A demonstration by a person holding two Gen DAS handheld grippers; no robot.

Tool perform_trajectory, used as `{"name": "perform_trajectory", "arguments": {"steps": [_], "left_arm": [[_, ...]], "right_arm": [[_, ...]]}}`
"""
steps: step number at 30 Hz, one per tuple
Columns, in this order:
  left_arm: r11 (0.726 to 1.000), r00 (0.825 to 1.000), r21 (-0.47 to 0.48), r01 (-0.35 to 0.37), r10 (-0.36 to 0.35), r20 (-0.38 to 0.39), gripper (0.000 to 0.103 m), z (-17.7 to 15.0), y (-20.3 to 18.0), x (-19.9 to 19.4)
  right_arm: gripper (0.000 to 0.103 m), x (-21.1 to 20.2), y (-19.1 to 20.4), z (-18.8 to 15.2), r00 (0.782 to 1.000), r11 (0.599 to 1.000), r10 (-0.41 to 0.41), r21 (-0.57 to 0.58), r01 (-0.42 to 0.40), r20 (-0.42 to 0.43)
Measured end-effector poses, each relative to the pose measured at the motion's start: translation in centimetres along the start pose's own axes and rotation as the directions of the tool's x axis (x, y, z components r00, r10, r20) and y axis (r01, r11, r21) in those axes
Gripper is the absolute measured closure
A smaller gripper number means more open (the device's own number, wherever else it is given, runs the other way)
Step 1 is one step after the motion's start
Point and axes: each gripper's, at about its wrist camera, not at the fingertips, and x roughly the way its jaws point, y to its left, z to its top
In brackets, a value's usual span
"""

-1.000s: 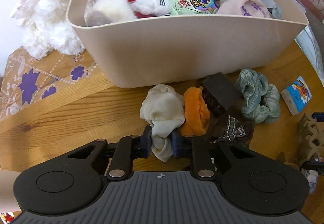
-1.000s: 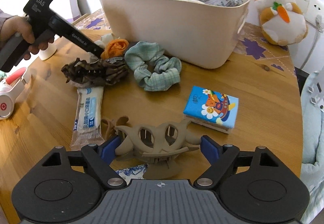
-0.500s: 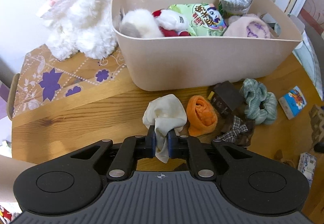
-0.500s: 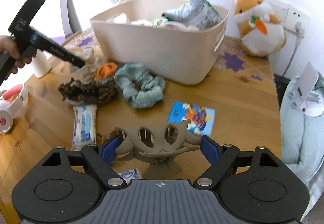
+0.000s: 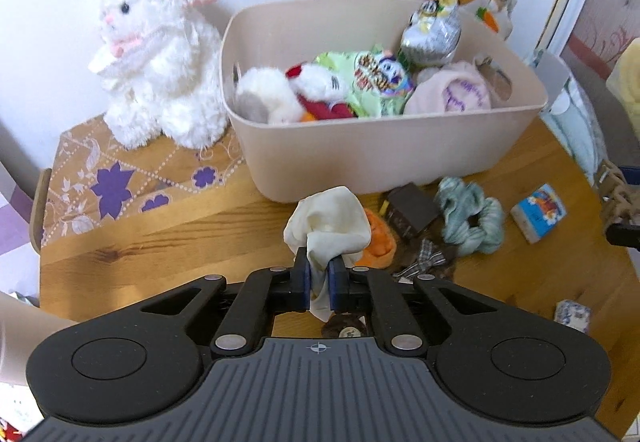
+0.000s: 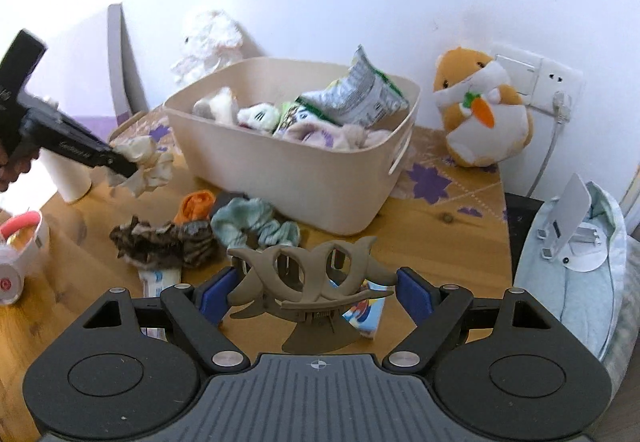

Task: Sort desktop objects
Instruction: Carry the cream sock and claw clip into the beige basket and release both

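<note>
My left gripper is shut on a cream cloth scrunchie, lifted off the wooden table in front of the beige bin. From the right wrist view the same scrunchie hangs from the left gripper left of the bin. My right gripper is shut on a wide taupe hair claw clip, held above the table. On the table lie an orange scrunchie, a green scrunchie, a brown checked scrunchie and a small blue picture box.
The bin holds plush toys and snack bags. A white plush rabbit sits left of it, an orange hamster plush to its right. White-pink headphones and a white cup stand at the table's left. A patterned runner lies under the rabbit.
Both grippers rose with their loads: the cream scrunchie left the table as the left jaws squeezed tighter, and the claw clip lifted clear. The bin's contents came further into view.
</note>
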Motion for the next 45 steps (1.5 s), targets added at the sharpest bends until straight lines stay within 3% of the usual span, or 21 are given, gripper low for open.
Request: {"name": "perform_trajectory", "arguments": {"steps": [14, 25, 33, 40, 45], "left_arm": [[0.996, 0.985, 0.081, -0.021, 0.007, 0.172, 0.095, 2.6, 0.2, -5.9], [0.994, 0.963, 0.09, -0.063, 0.037, 0.266, 0.095, 7.9, -0.8, -5.2], [0.995, 0.965, 0.032, -0.099, 0.088, 0.246, 0.095, 10.5, -1.7, -1.1], [0.99, 0.978, -0.009, -0.144, 0.144, 0.151, 0.095, 10.7, -1.2, 3.6], [0.991, 0.987, -0.02, -0.129, 0.131, 0.098, 0.094, 10.1, -0.8, 5.2]], "right_arm": [[0.019, -2.1, -1.1, 5.6, 0.987, 0.999, -0.033, 0.019, 0.03, 0.156], [0.019, 1.3, -0.4, 11.4, 0.98, 0.992, -0.059, -0.098, 0.078, 0.189], [0.019, 7.3, 0.7, 14.1, 0.985, 0.991, -0.114, -0.055, 0.122, 0.128], [0.019, 11.6, 0.5, 13.6, 0.985, 0.985, -0.172, 0.021, 0.172, 0.014], [0.019, 13.0, 0.7, 12.7, 0.978, 0.979, -0.204, 0.005, 0.205, -0.051]]}}
